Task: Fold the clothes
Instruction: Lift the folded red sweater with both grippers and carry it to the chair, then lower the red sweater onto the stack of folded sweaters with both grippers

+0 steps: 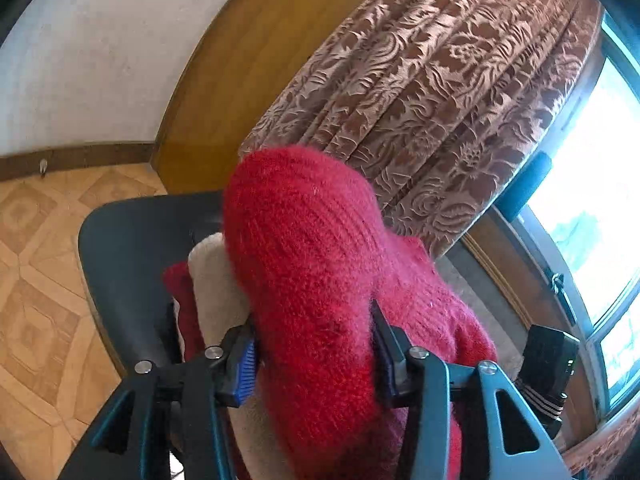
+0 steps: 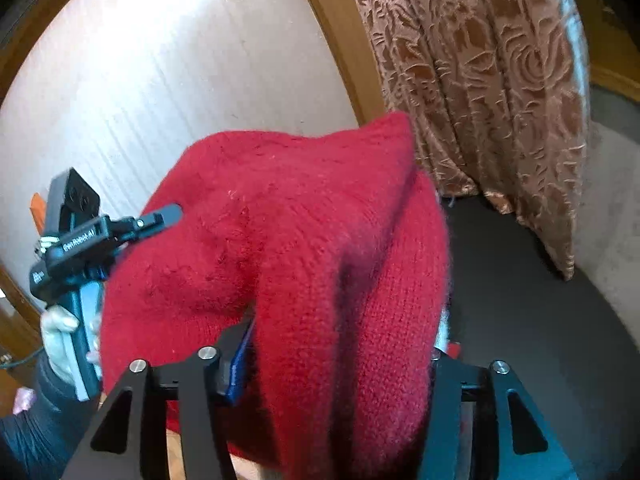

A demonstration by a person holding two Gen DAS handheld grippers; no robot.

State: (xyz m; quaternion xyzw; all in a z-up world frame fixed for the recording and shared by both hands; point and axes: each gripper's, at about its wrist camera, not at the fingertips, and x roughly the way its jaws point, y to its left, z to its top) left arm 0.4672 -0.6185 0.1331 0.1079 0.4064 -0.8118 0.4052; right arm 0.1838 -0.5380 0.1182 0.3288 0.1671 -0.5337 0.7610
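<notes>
A fluffy red knitted sweater (image 1: 300, 240) is bunched in a thick roll and humps up in front of both cameras. It runs between the jaws of my left gripper (image 1: 314, 344), whose blue pads (image 1: 245, 360) stand spread beside the wool. The same sweater (image 2: 300, 220) fills the gap of my right gripper (image 2: 340, 356); a dark slit shows between its left pad (image 2: 239, 364) and the knit, and the right finger is hidden by wool. In the right wrist view, a fingertip (image 2: 164, 214) of the left gripper rests against the sweater's far side. Both jaws stand apart around the roll.
Under the sweater lie a cream garment (image 1: 216, 280) and another red piece (image 1: 180, 292) on a black seat (image 1: 120, 248). A patterned brown curtain (image 1: 440, 80) hangs behind, a bright window (image 1: 600, 168) at right, tiled floor (image 1: 40, 280) at left. A gloved hand (image 2: 60, 332) holds the left gripper.
</notes>
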